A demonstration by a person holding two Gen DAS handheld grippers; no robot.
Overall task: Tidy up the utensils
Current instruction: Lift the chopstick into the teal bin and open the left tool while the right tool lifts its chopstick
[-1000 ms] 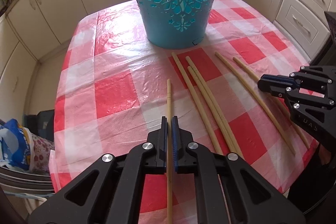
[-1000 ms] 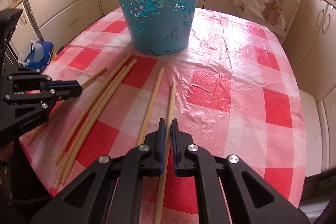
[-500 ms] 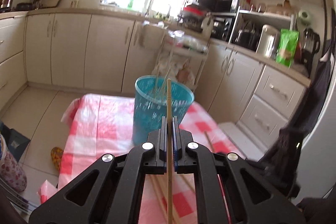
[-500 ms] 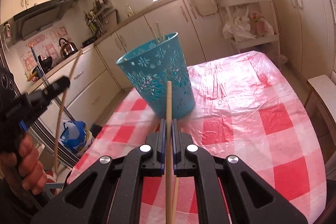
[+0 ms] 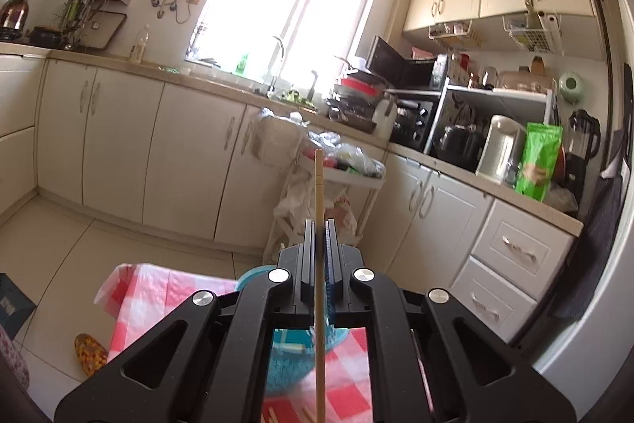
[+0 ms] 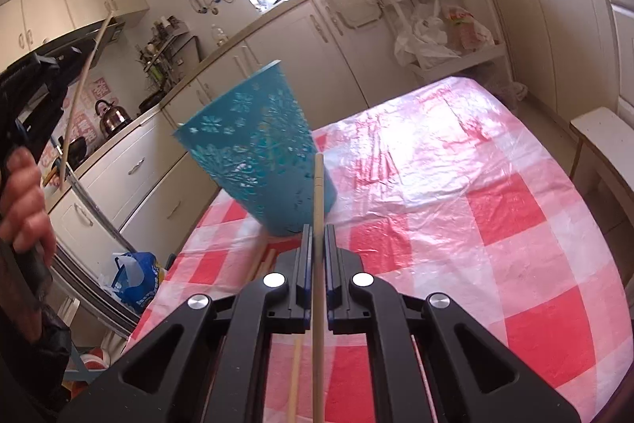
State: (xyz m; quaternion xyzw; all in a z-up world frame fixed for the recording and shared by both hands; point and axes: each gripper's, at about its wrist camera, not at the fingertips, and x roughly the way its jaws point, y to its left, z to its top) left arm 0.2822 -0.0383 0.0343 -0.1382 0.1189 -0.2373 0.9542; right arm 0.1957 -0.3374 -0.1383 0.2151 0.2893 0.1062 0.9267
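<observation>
A bright kitchen with cream cabinets and a sunlit window [image 5: 289, 6] surrounds a table [image 6: 495, 224] covered by a red-and-white checked plastic cloth. On the table stands a teal cut-out basket [image 6: 257, 145], its open rim uppermost; in the left wrist view only parts of it show, beneath and behind the black tool frame [image 5: 293, 355]. The left tool [image 5: 319, 224] is pressed together on a bamboo chopstick [image 5: 319, 185], which runs straight out beyond the tips and points across the room toward the counter, high above the table and the basket. In the right wrist view this same tool appears at the far left [image 6: 39, 74], held in a person's hand [image 6: 23, 201], with its chopstick [image 6: 85, 78] slanting up to the right, well apart from the basket. The right tool [image 6: 316, 232] is likewise pinching a chopstick [image 6: 318, 185], whose far end overlaps the basket's lower wall in the picture; whether it touches the basket cannot be told. More chopsticks [image 6: 259, 260] lie loose on the cloth just left of the right tool, near the foot of the basket. A blue bag [image 6: 134, 276] sits on the floor beside the table.
</observation>
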